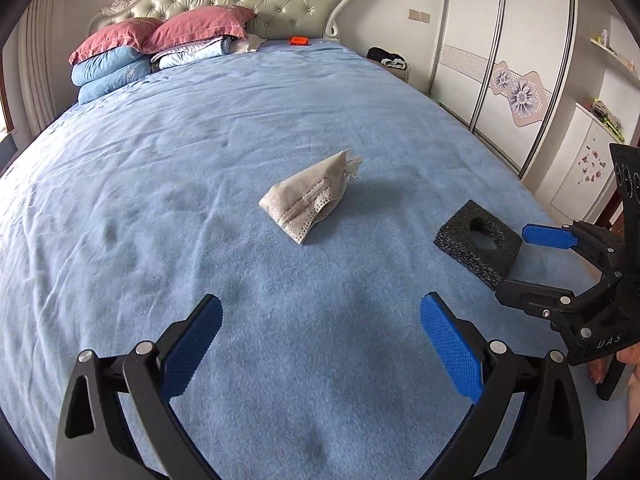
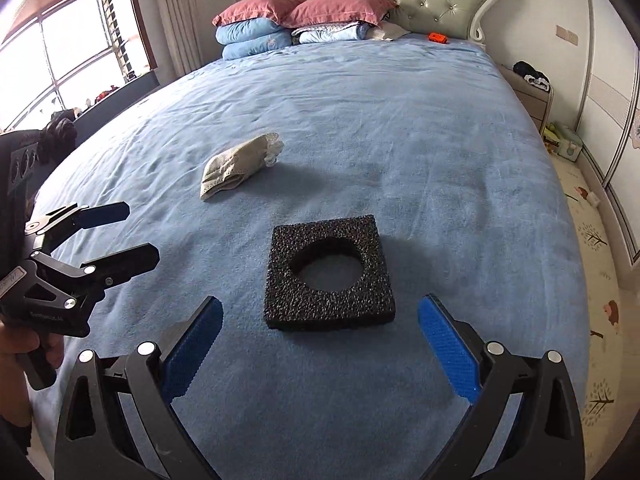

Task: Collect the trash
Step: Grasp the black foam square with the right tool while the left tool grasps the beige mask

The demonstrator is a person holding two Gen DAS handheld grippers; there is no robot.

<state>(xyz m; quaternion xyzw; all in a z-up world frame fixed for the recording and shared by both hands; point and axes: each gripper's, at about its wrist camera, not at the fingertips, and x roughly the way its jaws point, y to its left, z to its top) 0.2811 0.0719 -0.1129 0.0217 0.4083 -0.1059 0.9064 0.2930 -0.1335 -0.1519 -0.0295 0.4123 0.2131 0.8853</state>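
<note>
Now both jaws spread, my right gripper (image 2: 320, 344) lines up the black square foam block with a round hole (image 2: 330, 274); my left gripper (image 1: 320, 344) faces the crumpled white face mask (image 1: 308, 196); next, close in.

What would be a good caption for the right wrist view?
Open right gripper faces a black foam block on a blue bed; a face mask lies beyond.

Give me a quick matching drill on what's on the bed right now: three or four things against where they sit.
Things:
1. face mask
2. black foam block
3. orange object
4. pink pillows

Places:
A. by the headboard, right of the bedding pile
B. straight ahead of the right gripper
C. on top of the folded blue bedding
D. straight ahead of the left gripper

Pairs: 1-D, 2-B, 3-A, 4-C
</note>
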